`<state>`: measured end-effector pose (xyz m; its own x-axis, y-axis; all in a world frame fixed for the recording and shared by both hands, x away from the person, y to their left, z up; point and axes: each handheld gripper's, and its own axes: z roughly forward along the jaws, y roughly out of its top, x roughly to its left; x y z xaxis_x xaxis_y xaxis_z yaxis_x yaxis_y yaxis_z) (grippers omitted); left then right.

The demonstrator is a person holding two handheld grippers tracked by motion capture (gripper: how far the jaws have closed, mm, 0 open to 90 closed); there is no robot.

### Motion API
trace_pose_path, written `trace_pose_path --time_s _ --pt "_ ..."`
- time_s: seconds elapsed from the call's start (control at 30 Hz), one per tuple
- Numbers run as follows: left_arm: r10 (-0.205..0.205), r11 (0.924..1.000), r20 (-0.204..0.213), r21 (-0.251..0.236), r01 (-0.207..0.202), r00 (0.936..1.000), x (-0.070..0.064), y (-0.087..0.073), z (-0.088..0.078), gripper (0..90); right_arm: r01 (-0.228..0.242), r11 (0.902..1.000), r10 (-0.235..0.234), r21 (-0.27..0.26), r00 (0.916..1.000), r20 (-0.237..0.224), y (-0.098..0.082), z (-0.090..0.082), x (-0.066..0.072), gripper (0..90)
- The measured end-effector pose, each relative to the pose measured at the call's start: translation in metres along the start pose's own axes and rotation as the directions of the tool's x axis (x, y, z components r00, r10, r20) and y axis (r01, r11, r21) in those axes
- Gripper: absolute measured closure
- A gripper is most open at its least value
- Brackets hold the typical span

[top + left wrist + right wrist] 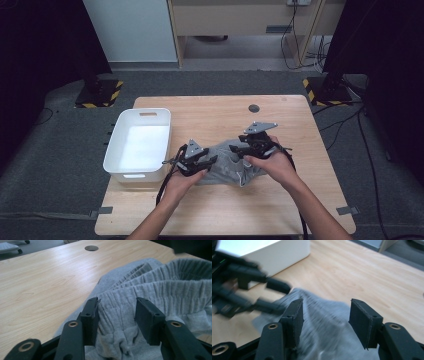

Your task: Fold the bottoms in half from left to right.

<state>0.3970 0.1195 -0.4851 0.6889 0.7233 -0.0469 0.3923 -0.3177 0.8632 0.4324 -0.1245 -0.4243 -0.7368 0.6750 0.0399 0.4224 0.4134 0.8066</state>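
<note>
Because the grey shorts lie crumpled near the middle of the table, just right of the white bin, we work them from both ends. Our left gripper has its jaws partway closed around the ribbed waistband, the cloth bunched between the pads, seemingly to pin that edge. Our right gripper hangs above the far side with jaws half open and nothing pinched, probably ready to take a new hold.
</note>
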Motion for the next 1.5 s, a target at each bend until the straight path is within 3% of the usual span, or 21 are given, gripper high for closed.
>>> trace_pose_path --time_s 0.1,0.33,0.57,0.8,1.07,1.33,1.5 --pt "-0.005 1.0000 0.002 0.005 0.005 1.0000 0.000 -0.001 -0.001 53.9 -0.009 0.9999 0.009 0.009 0.9997 0.022 0.006 0.008 -0.008 45.7" --pt "-0.006 1.0000 0.010 0.003 0.006 0.9999 -0.002 -0.002 -0.005 54.3 -0.006 0.9963 0.000 0.085 0.9976 0.069 0.007 0.033 -0.019 48.7" --pt "-0.027 0.9989 0.002 -0.039 0.027 0.9996 0.003 0.009 -0.014 54.3 -0.016 0.9904 0.006 0.137 0.9975 0.071 -0.002 0.040 -0.026 48.4" --pt "-0.046 0.9973 0.002 -0.057 0.046 0.9989 0.006 0.022 -0.012 53.8 -0.017 0.9897 0.011 0.142 0.9989 0.045 -0.009 0.030 -0.020 49.8" --pt "-0.035 0.9981 -0.025 -0.051 0.033 0.9991 0.009 0.037 -0.001 54.0 -0.002 0.9891 0.000 0.147 1.0000 0.010 -0.018 0.015 -0.008 50.0" --pt "-0.033 0.9992 -0.034 -0.022 0.032 0.9989 0.010 0.038 0.003 59.1 0.026 0.9891 -0.022 0.145 0.9993 -0.029 -0.029 0.005 0.006 50.0" --pt "-0.027 0.9996 -0.003 0.006 0.027 0.9996 0.005 0.032 0.001 60.8 0.034 0.9882 -0.029 0.149 0.9989 -0.036 -0.036 0.002 0.009 50.0"
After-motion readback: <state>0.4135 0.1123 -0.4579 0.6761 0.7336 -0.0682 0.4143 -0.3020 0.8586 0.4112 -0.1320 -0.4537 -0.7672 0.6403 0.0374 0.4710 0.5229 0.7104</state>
